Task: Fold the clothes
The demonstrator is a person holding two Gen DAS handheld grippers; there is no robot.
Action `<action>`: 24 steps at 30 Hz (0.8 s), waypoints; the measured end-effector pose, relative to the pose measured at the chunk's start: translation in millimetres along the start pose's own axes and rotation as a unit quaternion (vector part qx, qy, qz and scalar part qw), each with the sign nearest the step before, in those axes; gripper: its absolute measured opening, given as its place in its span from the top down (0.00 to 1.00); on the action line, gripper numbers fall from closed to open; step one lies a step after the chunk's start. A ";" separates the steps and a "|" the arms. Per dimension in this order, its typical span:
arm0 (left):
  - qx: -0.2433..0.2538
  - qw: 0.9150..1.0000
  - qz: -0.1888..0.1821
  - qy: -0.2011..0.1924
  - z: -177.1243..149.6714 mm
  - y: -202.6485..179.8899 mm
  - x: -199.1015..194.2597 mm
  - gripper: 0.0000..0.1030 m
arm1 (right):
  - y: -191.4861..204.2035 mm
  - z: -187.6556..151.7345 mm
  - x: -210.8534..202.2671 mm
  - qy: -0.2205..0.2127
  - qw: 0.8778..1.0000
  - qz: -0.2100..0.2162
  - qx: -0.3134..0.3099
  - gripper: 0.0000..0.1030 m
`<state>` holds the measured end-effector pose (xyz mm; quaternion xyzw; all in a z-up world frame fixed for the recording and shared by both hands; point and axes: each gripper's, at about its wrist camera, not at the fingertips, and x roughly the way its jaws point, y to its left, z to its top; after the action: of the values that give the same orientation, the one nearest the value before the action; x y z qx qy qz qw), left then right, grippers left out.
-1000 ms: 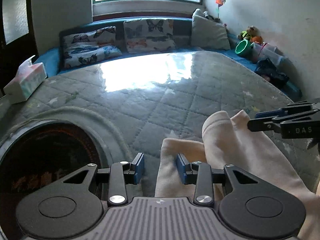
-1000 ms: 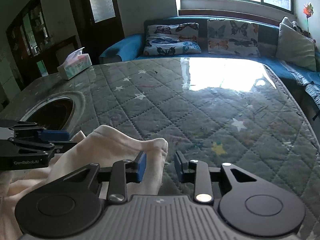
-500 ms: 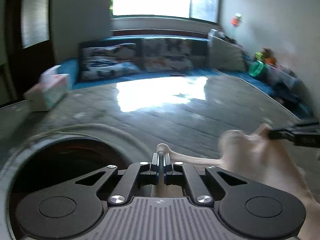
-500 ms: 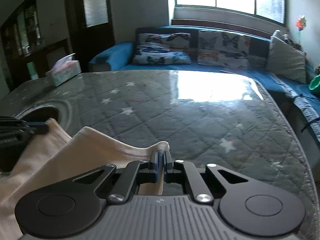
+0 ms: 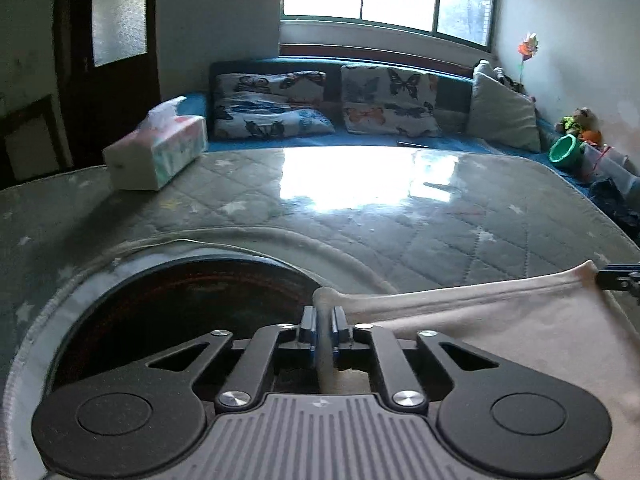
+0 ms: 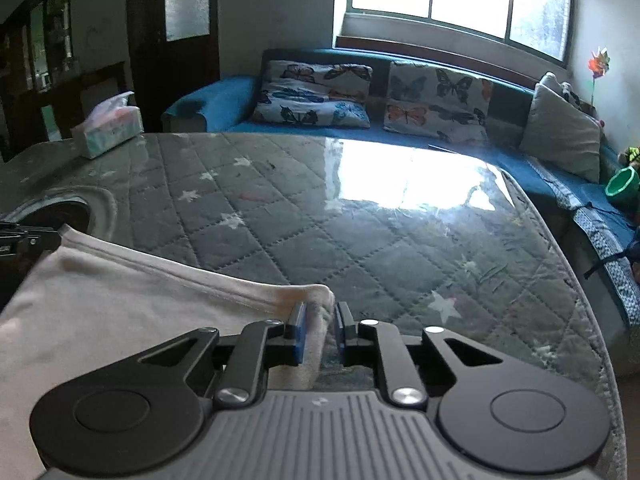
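Cloth (image 5: pixel 500 320) taut crosswise btwn grippers.

1 s ago both grippers stood open beside the bunched cream garment (image 5: pixel 500 320). Now the left gripper (image 5: pixel 323 330) and right gripper (image 6: pixel 320 330) each pinch a corner, and its hem runs taut between them instead of heaped.

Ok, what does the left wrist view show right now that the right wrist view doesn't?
Only the left wrist: the whole dark round opening beside the left claw, and the stuffed toy in the far corner. Only the right wrist: the dark cabinet by the door and the table's right edge. Both: the cream garment stretched between the shut claws, the tissue box, butterfly cushions, green cup.
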<state>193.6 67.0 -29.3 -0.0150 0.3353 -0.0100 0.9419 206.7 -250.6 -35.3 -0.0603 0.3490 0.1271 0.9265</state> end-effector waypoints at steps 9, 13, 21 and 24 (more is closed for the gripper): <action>0.036 0.993 -0.112 -0.015 -31.2 -17.8 -68.8 0.89 | 29.7 -15.2 -37.5 0.016 0.997 0.074 -0.030 0.75; 0.044 0.988 -0.148 0.001 -60.6 -23.9 -88.7 0.89 | 48.7 -28.7 -54.3 0.028 0.992 0.112 -0.052 0.73; 0.001 0.991 -0.132 0.019 -91.8 -3.7 -102.1 0.89 | 77.0 -67.9 -95.0 0.037 0.982 0.165 -0.080 0.66; -0.009 0.992 -0.128 0.017 -101.1 5.9 -106.4 0.89 | 82.4 -84.3 -108.4 0.041 0.980 0.172 -0.088 0.64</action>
<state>47.3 73.7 -40.6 -0.0661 0.3466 -0.1280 0.9269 52.2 -209.3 -28.6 -0.0854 0.3794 0.3122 0.8668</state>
